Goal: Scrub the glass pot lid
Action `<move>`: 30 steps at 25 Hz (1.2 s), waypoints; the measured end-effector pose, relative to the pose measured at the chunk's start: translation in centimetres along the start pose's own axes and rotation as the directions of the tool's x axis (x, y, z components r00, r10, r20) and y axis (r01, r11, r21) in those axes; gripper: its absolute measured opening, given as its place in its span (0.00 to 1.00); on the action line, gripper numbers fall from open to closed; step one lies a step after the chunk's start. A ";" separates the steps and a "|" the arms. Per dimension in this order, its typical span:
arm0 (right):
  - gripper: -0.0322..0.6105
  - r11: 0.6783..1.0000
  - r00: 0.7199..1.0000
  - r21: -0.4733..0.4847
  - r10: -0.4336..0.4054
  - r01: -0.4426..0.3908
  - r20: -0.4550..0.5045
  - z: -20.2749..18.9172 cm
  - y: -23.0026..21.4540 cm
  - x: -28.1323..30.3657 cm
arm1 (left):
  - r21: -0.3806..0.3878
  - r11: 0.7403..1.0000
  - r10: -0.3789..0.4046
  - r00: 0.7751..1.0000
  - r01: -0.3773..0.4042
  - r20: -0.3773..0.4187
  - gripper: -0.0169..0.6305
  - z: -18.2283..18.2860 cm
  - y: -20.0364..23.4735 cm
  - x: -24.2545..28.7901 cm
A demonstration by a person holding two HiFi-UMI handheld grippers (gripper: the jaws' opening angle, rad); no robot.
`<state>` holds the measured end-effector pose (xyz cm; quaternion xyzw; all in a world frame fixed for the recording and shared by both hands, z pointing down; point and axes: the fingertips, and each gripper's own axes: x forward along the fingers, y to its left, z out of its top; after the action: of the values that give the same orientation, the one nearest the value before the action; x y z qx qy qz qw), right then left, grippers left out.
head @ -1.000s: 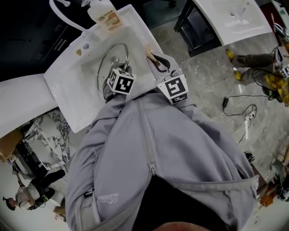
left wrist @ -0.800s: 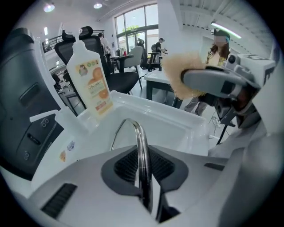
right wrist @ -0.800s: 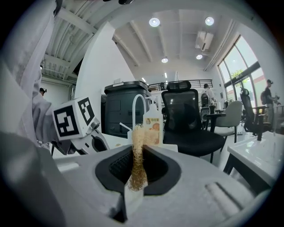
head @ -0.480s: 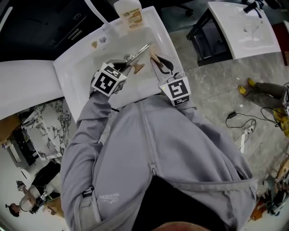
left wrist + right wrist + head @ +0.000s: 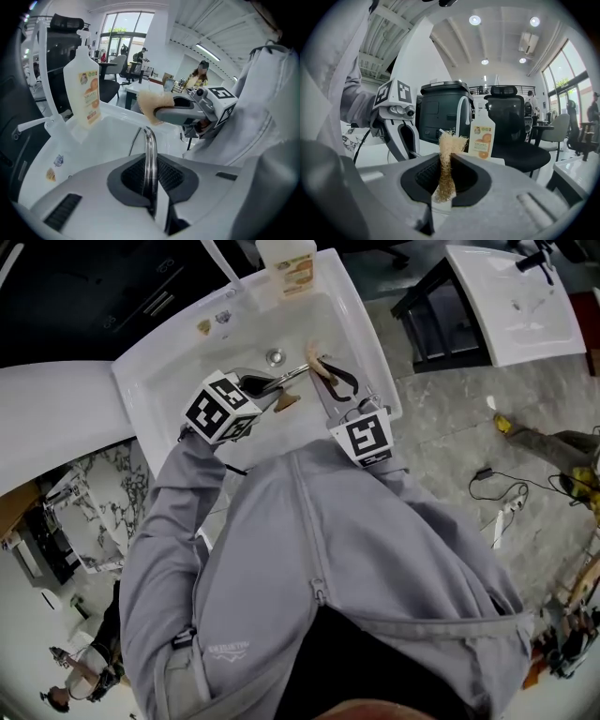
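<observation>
The glass pot lid (image 5: 149, 150) is pinched by the left gripper (image 5: 150, 183), its jaws having just been closing; a loofah (image 5: 449, 145) is clamped by the right gripper (image 5: 443, 183).

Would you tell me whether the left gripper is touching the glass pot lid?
Touching. The left gripper view shows it: the left gripper, whose jaws have just been closing, clamps the rim of the glass pot lid.
</observation>
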<state>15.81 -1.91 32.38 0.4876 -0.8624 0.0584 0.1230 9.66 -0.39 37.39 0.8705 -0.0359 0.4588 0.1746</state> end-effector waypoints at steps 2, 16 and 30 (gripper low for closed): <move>0.11 1.000 1.000 -0.006 0.001 -0.001 -0.011 -0.1 0.2 0.5 | -0.011 1.000 -0.021 1.000 0.021 0.013 0.09 -0.2 0.8 -0.2; 0.11 1.000 0.999 -0.009 -0.009 0.009 -0.048 0.5 -1.8 6.1 | -0.096 0.994 -0.028 0.989 0.042 0.146 0.09 1.4 8.9 -2.2; 0.11 0.999 0.998 -0.027 0.024 -0.026 -0.065 0.0 -2.4 9.7 | -0.129 0.991 0.069 0.972 -0.041 0.224 0.10 1.8 15.9 -3.7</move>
<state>13.11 -11.18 34.96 0.4728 -0.8647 0.0639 0.1569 5.40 -16.26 37.72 0.9035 -0.1083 0.3574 0.2101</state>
